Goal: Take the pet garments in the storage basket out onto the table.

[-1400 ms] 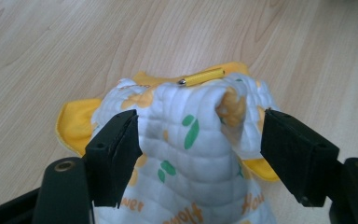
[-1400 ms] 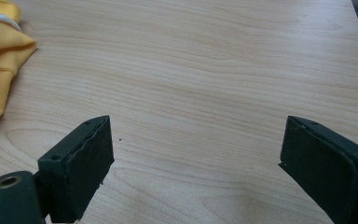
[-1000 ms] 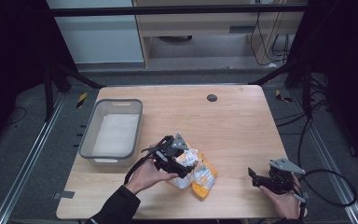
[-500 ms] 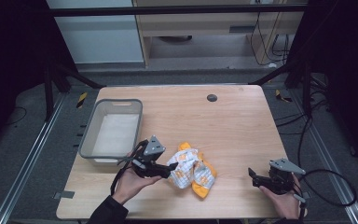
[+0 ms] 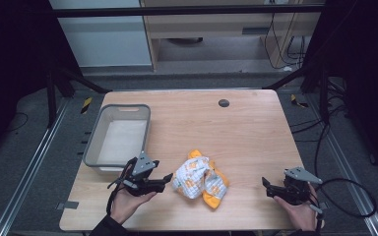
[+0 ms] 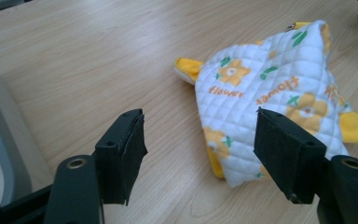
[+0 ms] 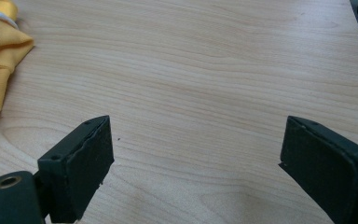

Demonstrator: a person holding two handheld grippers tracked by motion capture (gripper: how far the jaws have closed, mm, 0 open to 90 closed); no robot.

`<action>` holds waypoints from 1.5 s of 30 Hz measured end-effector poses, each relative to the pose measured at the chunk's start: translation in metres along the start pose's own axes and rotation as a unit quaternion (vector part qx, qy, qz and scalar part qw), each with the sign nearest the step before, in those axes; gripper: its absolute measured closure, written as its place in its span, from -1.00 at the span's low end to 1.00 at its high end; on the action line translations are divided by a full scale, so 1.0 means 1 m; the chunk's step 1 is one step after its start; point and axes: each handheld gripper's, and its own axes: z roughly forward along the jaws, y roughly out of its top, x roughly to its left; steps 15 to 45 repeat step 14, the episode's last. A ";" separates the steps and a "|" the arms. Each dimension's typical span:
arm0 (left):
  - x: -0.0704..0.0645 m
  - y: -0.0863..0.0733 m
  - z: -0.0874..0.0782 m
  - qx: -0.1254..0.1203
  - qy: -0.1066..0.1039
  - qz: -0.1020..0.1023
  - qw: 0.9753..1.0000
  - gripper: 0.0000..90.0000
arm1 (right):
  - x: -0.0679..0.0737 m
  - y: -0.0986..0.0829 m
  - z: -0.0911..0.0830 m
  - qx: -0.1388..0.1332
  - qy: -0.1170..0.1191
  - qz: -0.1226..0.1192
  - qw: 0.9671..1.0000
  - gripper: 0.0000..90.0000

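A quilted white cloth with yellow flowers and yellow lining lies crumpled on the wooden table near its front edge; in the left gripper view the cloth reads "flower". My left gripper sits just left of it, open, with nothing between its jaws. My right gripper rests open near the front right corner, well apart from the cloth, whose yellow edge shows far left in the right gripper view. Bare wood lies between the right gripper's jaws.
A grey plastic bin stands at the table's left side, just behind my left hand. A small dark round grommet sits at the back of the table. Cables trail off the right edge.
My left gripper has let go of the cloth and drawn back to the left, toward the bin. The cloth now lies loose on the table. The right gripper has stayed put.
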 end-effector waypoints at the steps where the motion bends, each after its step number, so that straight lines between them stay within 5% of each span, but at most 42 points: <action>1: 0.001 -0.003 -0.001 0.000 0.003 -0.002 1.000 -0.26 | 0.000 0.000 0.000 0.000 0.000 0.000 1.000 -0.79; 14: 0.012 -0.038 -0.011 0.005 0.028 -0.032 0.999 -0.16 | 0.001 0.000 0.000 -0.001 0.001 -0.004 1.000 -0.80; 45: 0.012 -0.038 -0.011 0.005 0.028 -0.032 0.999 -0.16 | 0.001 0.000 0.000 -0.001 0.001 -0.004 1.000 -0.80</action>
